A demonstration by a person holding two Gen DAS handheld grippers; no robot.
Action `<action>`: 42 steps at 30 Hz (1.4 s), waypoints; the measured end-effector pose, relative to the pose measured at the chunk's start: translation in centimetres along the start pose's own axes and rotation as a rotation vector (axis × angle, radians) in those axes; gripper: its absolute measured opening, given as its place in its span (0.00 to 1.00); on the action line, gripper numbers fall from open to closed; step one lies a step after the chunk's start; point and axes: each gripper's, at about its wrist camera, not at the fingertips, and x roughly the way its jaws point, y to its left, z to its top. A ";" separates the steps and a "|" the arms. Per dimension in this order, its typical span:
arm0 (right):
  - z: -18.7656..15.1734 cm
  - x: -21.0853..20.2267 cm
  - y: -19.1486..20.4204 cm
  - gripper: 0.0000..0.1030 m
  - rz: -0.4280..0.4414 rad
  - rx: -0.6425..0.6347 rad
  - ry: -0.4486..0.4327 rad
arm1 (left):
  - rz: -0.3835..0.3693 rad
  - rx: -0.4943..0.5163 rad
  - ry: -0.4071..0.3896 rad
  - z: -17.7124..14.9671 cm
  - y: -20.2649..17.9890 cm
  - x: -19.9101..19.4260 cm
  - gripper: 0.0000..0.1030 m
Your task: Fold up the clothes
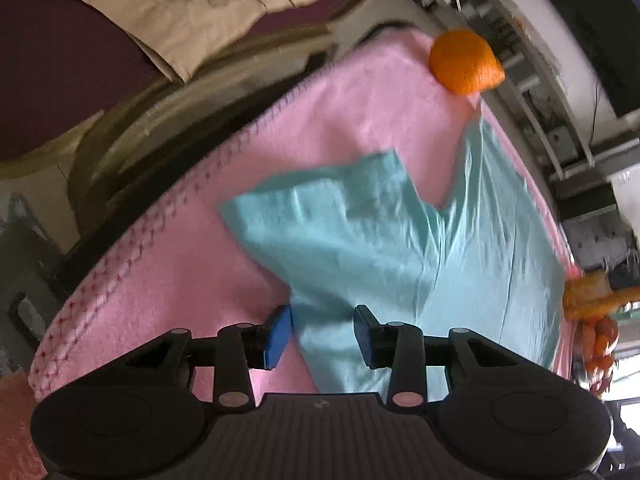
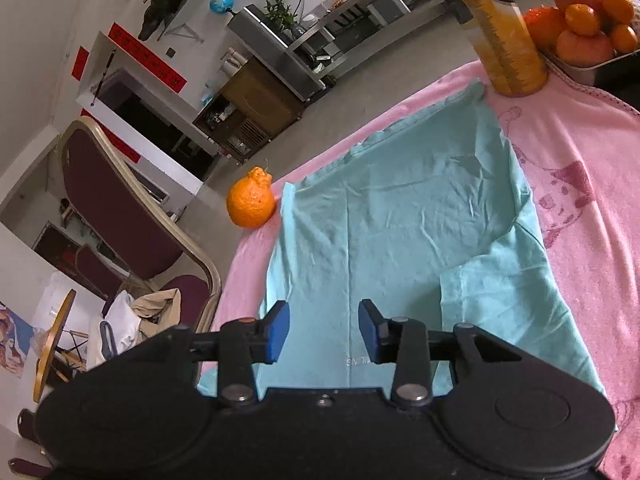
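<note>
Left wrist: left gripper (image 1: pixel 323 334), jaws apart, nothing held, hangs over the teal shirt (image 1: pixel 384 248), which lies w/ a sleeve spread on the pink blanket (image 1: pixel 168 264); likely wants a clean pinch on the edge, both layers.

Right wrist: right gripper (image 2: pixel 323 330), jaws apart, over the shirt's (image 2: pixel 400 224) body, one side turned in. Faint print by the seam, approx. "SN.T", not fully legible. Orange (image 2: pixel 251 202) at the blanket's (image 2: pixel 592 240) edge.
</note>
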 end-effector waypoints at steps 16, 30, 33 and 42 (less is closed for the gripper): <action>0.0 0.3 -0.9 0.37 -0.023 0.011 -0.001 | -0.052 -0.317 -0.191 1.1 3.1 -0.4 0.20; 0.2 0.3 -1.7 0.39 -0.050 0.016 0.015 | 0.132 0.302 -0.351 -1.7 -5.5 -1.7 0.00; 0.2 0.4 -1.9 0.39 -0.060 0.018 0.023 | 0.165 0.473 -0.387 -2.6 -7.8 -2.0 0.00; 0.5 0.6 -3.0 0.40 -0.084 0.042 0.042 | 0.111 1.322 -0.357 -16.1 -14.8 -0.5 0.00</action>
